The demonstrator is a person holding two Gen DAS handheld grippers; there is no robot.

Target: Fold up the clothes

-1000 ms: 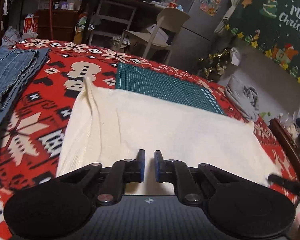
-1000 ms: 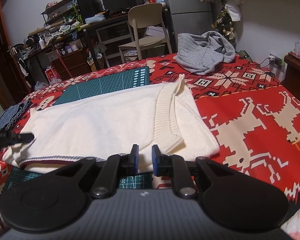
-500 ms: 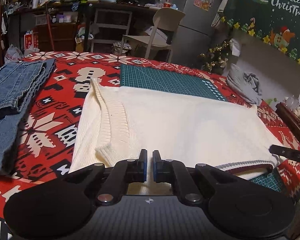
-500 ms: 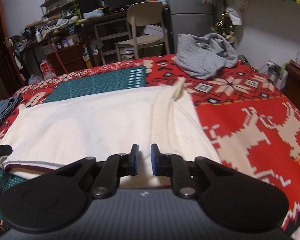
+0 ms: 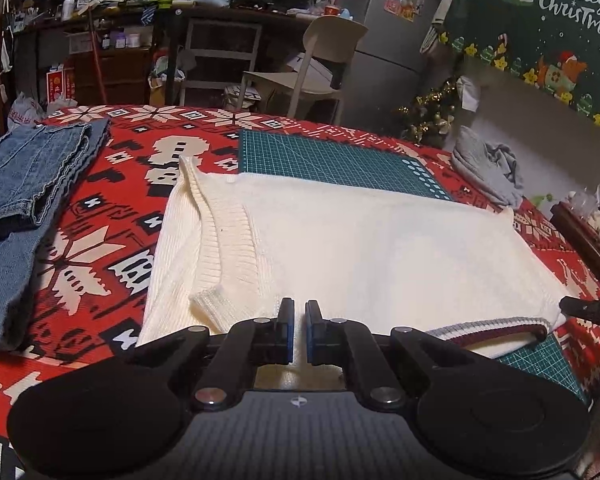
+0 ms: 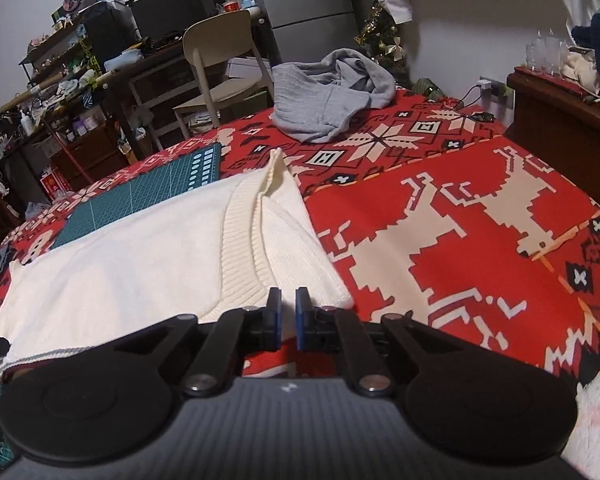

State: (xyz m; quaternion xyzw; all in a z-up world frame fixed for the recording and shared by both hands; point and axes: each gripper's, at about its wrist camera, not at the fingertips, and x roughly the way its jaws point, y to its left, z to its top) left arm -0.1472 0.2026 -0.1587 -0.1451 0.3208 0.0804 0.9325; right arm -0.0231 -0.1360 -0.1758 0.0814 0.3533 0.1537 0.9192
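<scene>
On red patterned cloth (image 5: 112, 248), cream sweater (image 5: 380, 248) lies just beyond left gripper (image 5: 299, 318).

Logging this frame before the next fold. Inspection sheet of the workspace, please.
Surface: red patterned cloth, with a green cutting mat on it.
Job's things: cream sweater lying flat, sleeves folded in, far edge over the mat.
Clutter: folded jeans beside the sweater; crumpled grey garment farther back.
Grippers: left gripper and right gripper shut at the sweater's near edge; whether they pinch fabric is unclear.
Cables: black cable running to a wall plug.
Surroundings: chair, cluttered desk, fridge, Christmas banner.
</scene>
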